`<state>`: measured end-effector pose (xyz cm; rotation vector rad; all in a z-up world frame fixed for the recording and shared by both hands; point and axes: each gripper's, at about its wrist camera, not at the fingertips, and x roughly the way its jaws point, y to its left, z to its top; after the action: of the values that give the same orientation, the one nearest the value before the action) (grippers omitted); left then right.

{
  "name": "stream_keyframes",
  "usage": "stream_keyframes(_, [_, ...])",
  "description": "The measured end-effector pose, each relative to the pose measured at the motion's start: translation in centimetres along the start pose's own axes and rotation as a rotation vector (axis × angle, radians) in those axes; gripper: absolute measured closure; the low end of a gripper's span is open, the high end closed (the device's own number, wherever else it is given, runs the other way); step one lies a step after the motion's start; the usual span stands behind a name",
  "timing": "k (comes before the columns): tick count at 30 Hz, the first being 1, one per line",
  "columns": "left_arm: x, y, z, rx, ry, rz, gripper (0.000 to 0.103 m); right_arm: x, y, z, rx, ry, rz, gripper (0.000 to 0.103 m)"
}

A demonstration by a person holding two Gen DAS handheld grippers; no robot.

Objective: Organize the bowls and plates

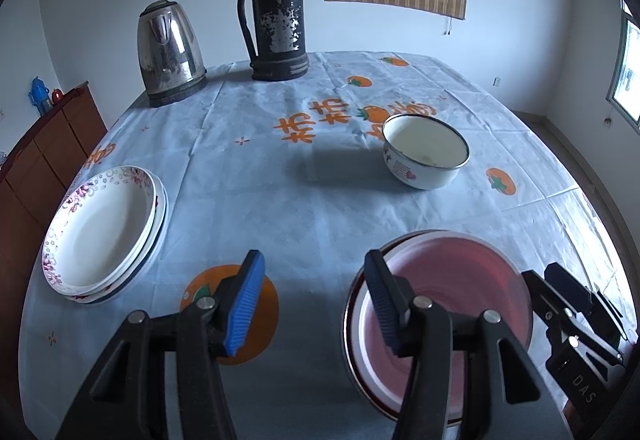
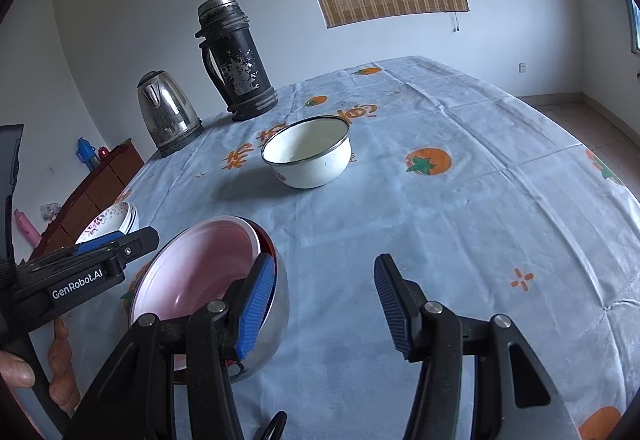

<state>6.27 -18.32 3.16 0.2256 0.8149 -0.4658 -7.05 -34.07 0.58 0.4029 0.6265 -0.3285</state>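
Right wrist view showed the right gripper (image 2: 324, 304) half-open and empty beside the pink bowl (image 2: 200, 272) at nine o'clock; the left gripper (image 1: 316, 300) likewise. A pad might tip the bowl's rim.

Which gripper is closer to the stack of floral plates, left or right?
Left. The left gripper hangs open just right of the floral plates; the right gripper sits further right, beyond the pink bowl.
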Motion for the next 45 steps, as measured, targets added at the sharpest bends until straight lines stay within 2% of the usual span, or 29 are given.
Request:
stream_keyframes(7, [0.5, 1.2, 1.3, -0.020, -0.019, 0.016, 0.050, -1.2, -1.2, 2.0, 0.023, -0.060, 0.005, 0.048])
stream_keyframes(15, [1.5, 1.9, 3.6, -0.015, -0.048, 0.034, 0.049, -0.6, -2.1, 4.6, 0.016, -0.089, -0.009, 0.048])
stream_keyframes(39, [9.6, 1.1, 9.5, 0.029, -0.034, -0.008, 0.049, 6.4, -2.4, 10.6, -0.007, -0.065, 0.007, 0.048])
stream_keyframes(45, [10.9, -0.1, 9.9, 0.066, -0.038, -0.011, 0.049, 8.2, -3.4, 10.4, 0.016, -0.042, 0.023, 0.048])
